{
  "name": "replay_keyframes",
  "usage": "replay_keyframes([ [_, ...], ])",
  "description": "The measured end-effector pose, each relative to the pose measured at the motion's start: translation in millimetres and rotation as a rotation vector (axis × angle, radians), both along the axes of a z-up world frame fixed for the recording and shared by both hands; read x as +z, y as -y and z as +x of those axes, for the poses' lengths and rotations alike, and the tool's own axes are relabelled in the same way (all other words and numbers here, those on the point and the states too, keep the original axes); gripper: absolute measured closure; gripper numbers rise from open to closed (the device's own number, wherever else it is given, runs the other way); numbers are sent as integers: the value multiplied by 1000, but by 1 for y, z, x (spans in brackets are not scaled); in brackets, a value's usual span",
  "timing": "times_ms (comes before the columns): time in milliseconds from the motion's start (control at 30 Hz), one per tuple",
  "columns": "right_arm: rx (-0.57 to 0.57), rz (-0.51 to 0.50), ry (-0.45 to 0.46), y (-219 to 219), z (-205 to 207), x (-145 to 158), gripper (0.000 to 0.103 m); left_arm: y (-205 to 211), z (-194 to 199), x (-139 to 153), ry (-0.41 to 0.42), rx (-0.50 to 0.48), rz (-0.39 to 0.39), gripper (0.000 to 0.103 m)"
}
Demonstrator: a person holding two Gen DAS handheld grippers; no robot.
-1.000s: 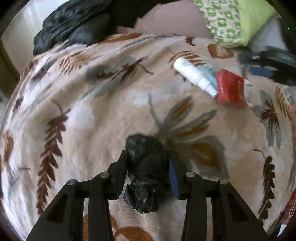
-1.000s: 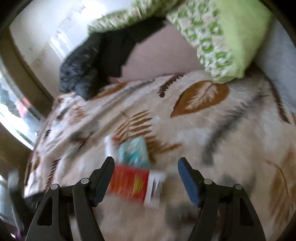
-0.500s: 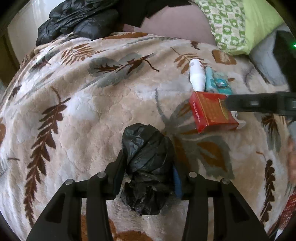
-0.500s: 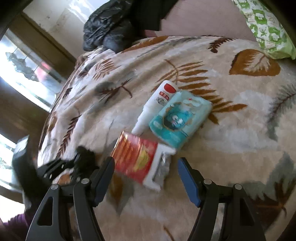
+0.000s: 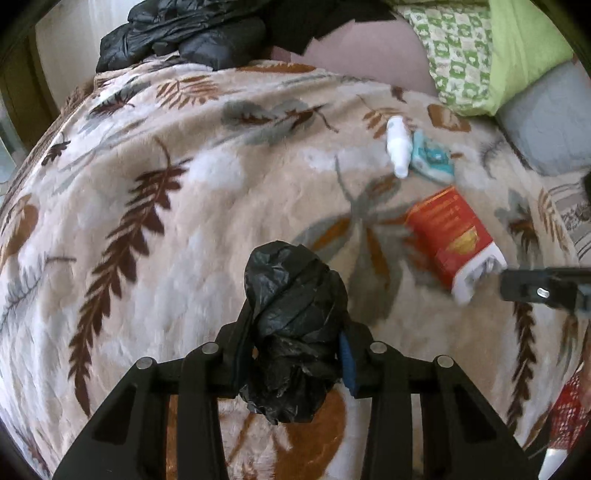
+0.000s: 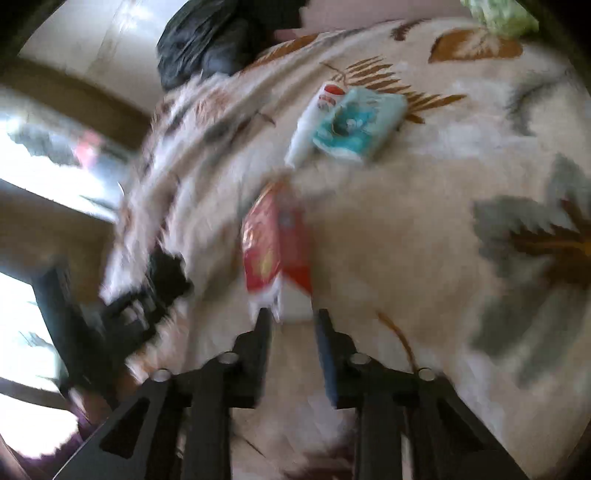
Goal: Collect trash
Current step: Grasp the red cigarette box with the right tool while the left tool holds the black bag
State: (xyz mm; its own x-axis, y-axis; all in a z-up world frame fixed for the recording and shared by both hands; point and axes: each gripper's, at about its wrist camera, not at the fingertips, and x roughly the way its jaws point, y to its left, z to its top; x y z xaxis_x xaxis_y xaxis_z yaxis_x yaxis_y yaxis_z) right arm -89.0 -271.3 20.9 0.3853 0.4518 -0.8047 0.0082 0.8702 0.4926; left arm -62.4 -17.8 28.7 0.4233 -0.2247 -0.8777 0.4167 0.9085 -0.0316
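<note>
- While my left gripper (image 5: 293,345) clamps the crumpled black bag (image 5: 293,325) (soft, light), it compresses easily.
- My right gripper (image 6: 291,325) pinches the red carton (image 6: 275,247) by its white end, beside the bag; thin card, crushable.

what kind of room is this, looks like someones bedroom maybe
Most likely a bedroom: everything lies on a bed covered by a plush leaf-print blanket, with a green pillow at its head and a dark jacket dumped near the wall.

Both grippers showing black plastic fingers (image 5: 240,343), blue inner pads (image 5: 347,365), silver screws (image 5: 211,347) along the linkages.
</note>
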Motion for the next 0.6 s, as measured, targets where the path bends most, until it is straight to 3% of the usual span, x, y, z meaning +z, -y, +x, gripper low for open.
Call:
replay_keyframes([
  [67, -8, -164, 64, -8, -9, 10, 16, 0, -1, -7, -3, 7, 9, 64],
  [233, -18, -249, 123, -26, 16, 19, 16, -1, 1, -8, 2, 34, -18, 63],
  [367, -33, -300, 94, -44, 40, -2, 16, 5, -4, -11, 43, 44, 6, 56],
  [433, -63, -368, 95, -56, 48, -12, 35, 8, -5, -11, 51, 50, 28, 56],
  [467, -72, -416, 105, -59, 47, -13, 48, 10, -4, -9, 47, 49, 45, 58],
  [500, -76, -425, 117, -59, 43, -10, 49, 10, -4, -6, 37, 52, 50, 64],
  [600, -116, -362, 125, -46, 19, 4, 49, 2, -11, 6, 43, 75, 41, 64],
])
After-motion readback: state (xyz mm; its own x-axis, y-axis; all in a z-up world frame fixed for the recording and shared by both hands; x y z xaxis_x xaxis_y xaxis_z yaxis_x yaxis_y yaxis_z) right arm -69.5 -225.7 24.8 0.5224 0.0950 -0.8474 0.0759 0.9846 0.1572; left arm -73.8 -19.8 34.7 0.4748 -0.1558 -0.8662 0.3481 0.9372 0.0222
